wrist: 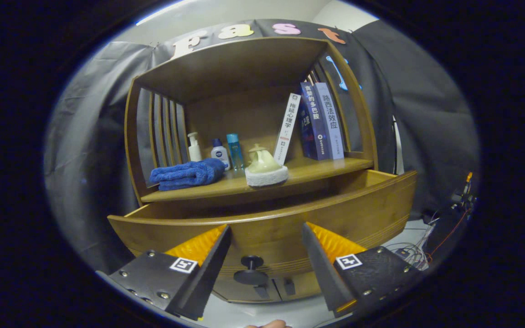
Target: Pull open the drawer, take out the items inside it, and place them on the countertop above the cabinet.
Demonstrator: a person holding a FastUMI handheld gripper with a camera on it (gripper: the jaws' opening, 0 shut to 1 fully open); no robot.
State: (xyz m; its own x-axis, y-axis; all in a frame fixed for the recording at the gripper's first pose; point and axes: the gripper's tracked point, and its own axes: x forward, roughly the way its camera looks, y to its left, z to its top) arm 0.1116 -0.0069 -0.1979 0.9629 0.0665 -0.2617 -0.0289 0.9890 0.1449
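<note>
Just ahead of the hand-held gripper (266,255), between its spread, empty fingers, sits the knob (251,269) of the drawer (358,214), already pulled out beneath the counter (317,171); its interior lies above and beyond, hidden.

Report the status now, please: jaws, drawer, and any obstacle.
Gripper jaws open, either side of round dark knob, not touching. Brown wooden drawer pulled out; contents hidden. No obstacle seen.

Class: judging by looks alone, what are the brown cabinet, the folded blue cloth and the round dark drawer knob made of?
Brown cabinet: likely varnished wood, grain and sheen. Folded blue cloth: fluffy terry or microfibre. Round dark drawer knob, between the open gripper's fingers: metal or plastic, unclear.
</note>
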